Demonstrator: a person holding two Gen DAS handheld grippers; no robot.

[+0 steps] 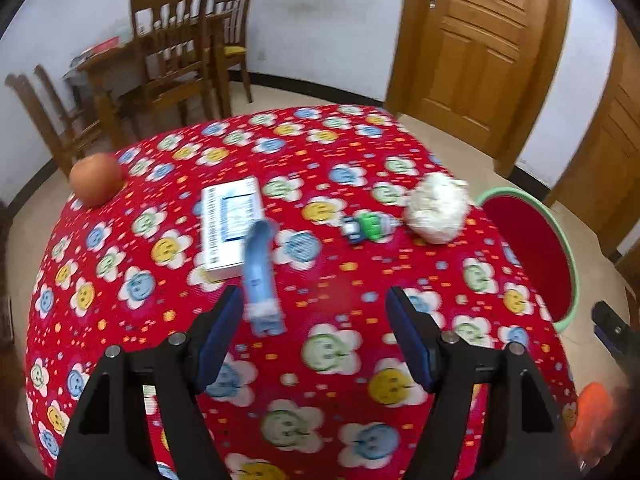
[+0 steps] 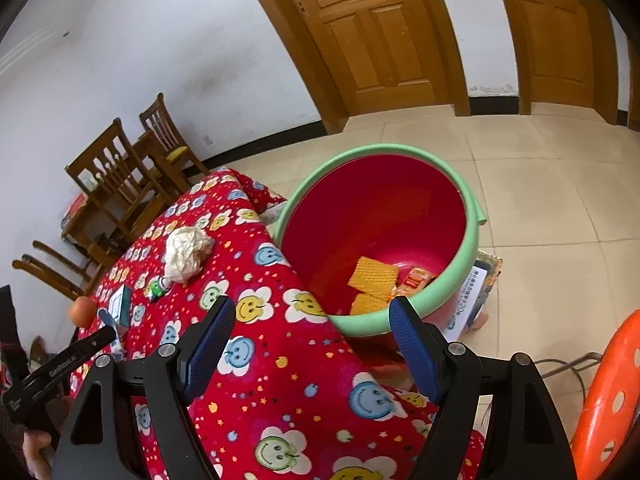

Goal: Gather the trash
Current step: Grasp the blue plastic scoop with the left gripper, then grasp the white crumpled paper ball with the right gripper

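**Table and bin, both grippers empty**

On the red flower-print tablecloth [image 1: 344, 280] lie a crumpled white paper ball [image 1: 436, 210], a small green-and-white wrapper [image 1: 370, 229], a pale blue tube [image 1: 260, 276] and a white printed box [image 1: 232, 226]; an orange fruit [image 1: 96, 179] sits at the far left edge. The left gripper [image 1: 314, 320] hovers above the cloth with its blue pads [image 1: 218, 344] spread apart and nothing between them; the tube lies just beside the left pad. The right gripper [image 2: 312, 332] is likewise released and empty, poised over the table edge. Beside the table stands the red bin with a green rim [image 2: 460, 272], holding yellow and orange wrappers [image 2: 374, 276] on its floor. An orange stool [image 2: 608, 396] stands at lower right.
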